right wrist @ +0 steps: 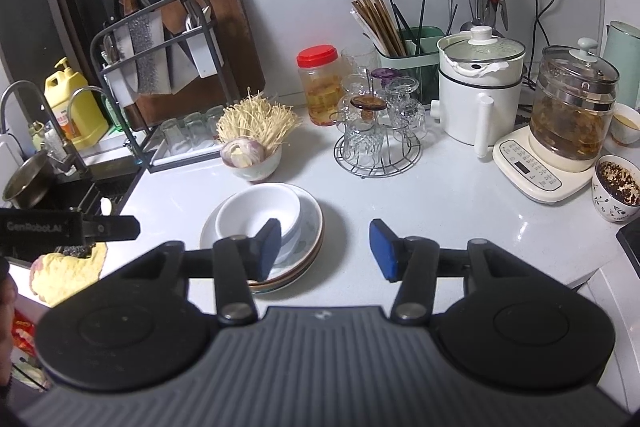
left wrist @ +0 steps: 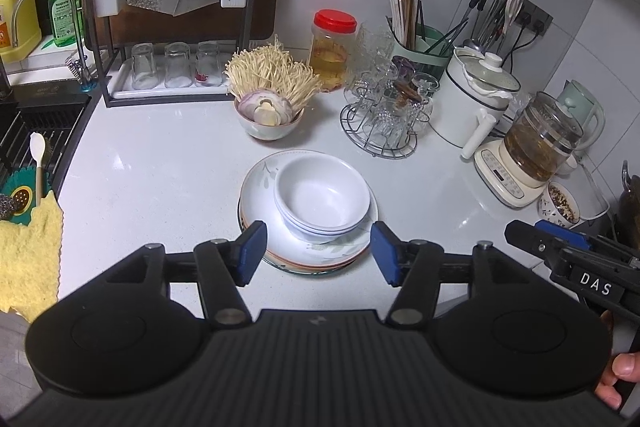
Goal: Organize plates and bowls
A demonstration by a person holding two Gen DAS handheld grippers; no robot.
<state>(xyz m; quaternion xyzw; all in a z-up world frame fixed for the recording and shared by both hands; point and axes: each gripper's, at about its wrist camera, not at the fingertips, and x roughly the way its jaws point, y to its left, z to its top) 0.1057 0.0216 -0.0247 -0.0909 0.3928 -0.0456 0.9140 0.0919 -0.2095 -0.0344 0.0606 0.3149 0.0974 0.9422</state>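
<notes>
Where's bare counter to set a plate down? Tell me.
Bare counter lies left of the plate stack, toward the sink; another patch lies between stack and kettle base. Crowded behind: mushroom bowl, glass rack.

Two white bowls [left wrist: 322, 197] sit nested on a stack of plates [left wrist: 260, 187] whose number cannot be told beyond several rims. One pale ceramic bowl of onion and enoki mushrooms [left wrist: 269, 123]. Three upturned clear drinking glasses [left wrist: 176, 65] in one white tray [left wrist: 124, 91]. One red-lidded plastic jar [left wrist: 333, 47]. One patterned cup of dark spice [right wrist: 616, 193]. Two black tools with blue pads: left tool [left wrist: 318, 253], right tool [right wrist: 325, 251].
</notes>
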